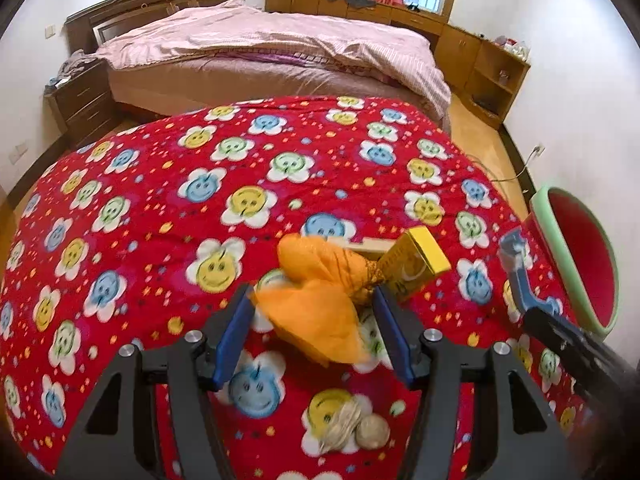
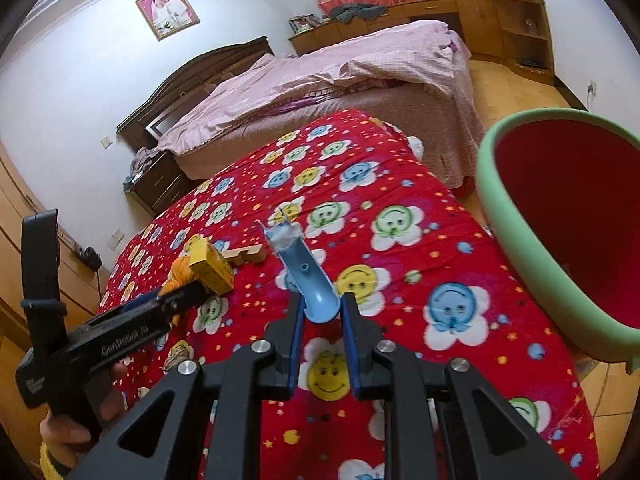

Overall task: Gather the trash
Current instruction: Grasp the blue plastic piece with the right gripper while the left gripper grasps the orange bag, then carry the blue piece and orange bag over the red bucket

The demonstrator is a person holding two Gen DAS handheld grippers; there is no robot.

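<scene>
Your right tongs (image 2: 322, 312) pinch only the rounded end of the blue plastic piece (image 2: 306, 280) left of the green-rimmed bin (image 2: 492, 200), so it may twist free, while your left tongs (image 1: 314, 320), apart around the orange net bag (image 1: 320, 292) at lower centre, could snag its mesh.

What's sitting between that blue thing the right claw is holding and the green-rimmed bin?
Only bare red smiley-flower blanket lies between the blue piece in the right claw and the bin, as the right wrist view shows.
</scene>
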